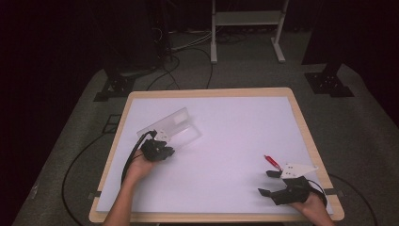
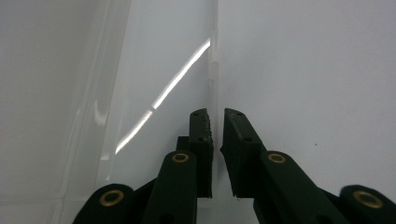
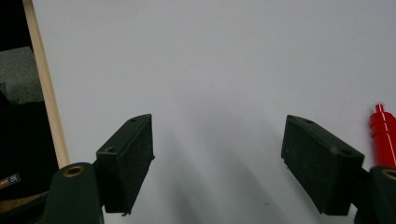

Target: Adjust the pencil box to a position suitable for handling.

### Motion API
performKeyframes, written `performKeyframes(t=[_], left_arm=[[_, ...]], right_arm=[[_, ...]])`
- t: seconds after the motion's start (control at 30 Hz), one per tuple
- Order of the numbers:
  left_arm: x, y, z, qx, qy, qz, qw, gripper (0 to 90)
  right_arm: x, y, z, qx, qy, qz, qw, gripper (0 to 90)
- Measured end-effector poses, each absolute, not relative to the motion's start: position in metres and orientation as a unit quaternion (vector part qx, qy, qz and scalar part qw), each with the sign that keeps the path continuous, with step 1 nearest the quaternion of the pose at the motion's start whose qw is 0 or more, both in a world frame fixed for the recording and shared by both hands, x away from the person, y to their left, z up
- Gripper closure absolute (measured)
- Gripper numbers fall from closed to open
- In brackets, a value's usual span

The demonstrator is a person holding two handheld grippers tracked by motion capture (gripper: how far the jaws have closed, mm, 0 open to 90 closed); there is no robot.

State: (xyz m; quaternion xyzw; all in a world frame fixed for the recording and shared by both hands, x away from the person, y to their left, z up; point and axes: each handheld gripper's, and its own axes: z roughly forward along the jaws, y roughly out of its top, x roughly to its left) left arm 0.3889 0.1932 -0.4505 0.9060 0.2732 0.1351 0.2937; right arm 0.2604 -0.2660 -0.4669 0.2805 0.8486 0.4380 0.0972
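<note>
Table: white top [image 1: 226,141] with a pale wooden rim, and everything below is placed against it
Clear case: transparent plastic box [image 1: 176,126] lying open and flat on the left half of the table, nearer the left rim than the middle
Your left gripper: left gripper [image 1: 162,149] sits at the near end of the clear case, jaws drawn in narrow on a thin upright clear wall [image 2: 215,70] of the case; in the left gripper view the pads [image 2: 205,130] press that edge from both sides
Your left hand: left hand [image 1: 137,168] comes in from the table's near edge, with the cable looping beside it
Red pen: slim red pen [image 1: 272,162] lying on the right half of the table, towards the near right corner
Your right gripper: right gripper [image 1: 271,182] rests low by the near right corner, jaws spread wide and holding nothing; the red pen [image 3: 384,133] lies just beside its far jaw, apart from the pads
</note>
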Motion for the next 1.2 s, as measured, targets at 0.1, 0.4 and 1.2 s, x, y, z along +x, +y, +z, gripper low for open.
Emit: performKeyframes(t=[0.1, 0.4, 1.2], left_arm=[[0.39, 0.193, -0.452, 0.908, 0.272, 0.131, 0.291, 84.7], [0.39, 0.193, -0.452, 0.91, 0.266, 0.132, 0.289, 88.5], [0.377, 0.189, -0.44, 0.905, 0.236, 0.154, 0.318, 89.6]], right_arm=[[0.261, -0.266, -0.467, 0.282, 0.848, 0.438, 0.097, 23.9], [0.261, -0.266, -0.467, 0.28, 0.848, 0.438, 0.1, 23.9], [0.261, -0.269, -0.466, 0.282, 0.847, 0.439, 0.106, 24.0]])
